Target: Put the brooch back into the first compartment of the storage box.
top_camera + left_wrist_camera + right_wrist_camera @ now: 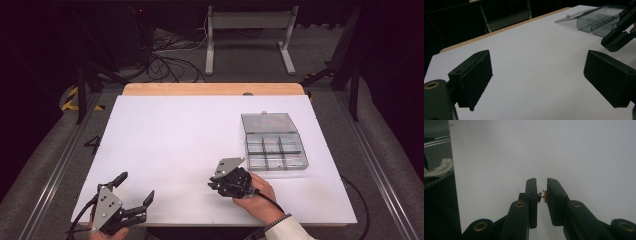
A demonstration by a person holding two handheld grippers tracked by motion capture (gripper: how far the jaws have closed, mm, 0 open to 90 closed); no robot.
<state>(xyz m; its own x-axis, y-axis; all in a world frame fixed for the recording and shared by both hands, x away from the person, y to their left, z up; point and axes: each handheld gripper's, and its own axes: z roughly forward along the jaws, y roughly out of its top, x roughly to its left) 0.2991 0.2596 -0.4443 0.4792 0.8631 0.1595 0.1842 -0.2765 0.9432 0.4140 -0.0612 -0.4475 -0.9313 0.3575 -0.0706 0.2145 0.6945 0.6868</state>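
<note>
Small brass-coloured part (543,195) is pinched between the nearly closed jaws of the right claw (542,185) (above the white worktop (175,140)); left claw (134,187) is held wide, empty.

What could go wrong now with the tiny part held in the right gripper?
The small part is pinched only at its ends between the right gripper pads, so it could slip out or twist.

The clear compartment box has narrow cells, and the carry there is long: the part might drop onto the white table.
</note>
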